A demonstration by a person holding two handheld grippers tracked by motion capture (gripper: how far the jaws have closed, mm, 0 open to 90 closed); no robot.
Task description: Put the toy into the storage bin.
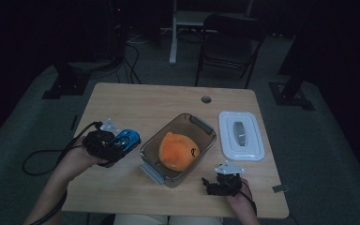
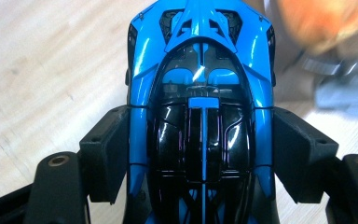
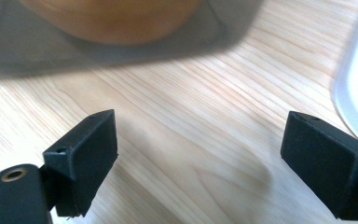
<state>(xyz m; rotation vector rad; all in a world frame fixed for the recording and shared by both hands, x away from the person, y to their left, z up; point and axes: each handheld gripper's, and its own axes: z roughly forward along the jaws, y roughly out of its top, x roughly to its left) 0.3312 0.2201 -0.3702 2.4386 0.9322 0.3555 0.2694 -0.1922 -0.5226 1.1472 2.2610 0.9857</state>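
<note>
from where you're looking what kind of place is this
Probably a lab or studio set up for recording, not a home. A small wooden table stands alone on grey carpet in a dim, dark-walled room, with black stand bases at both sides, loose cables on the floor and a folding chair behind.

The hand-held gripper (image 2: 200, 154) clamps a blue toy car (image 2: 200, 93) above the table (image 2: 51, 70).

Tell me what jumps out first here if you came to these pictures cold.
The glossy blue and black toy car stands out first, clamped between the left tongs at the table's left side. Next comes the bright orange rounded soft object sitting in the clear plastic container at the centre. The right tongs stand wide open over bare wood, beside the white rectangular lid on the right.
</note>
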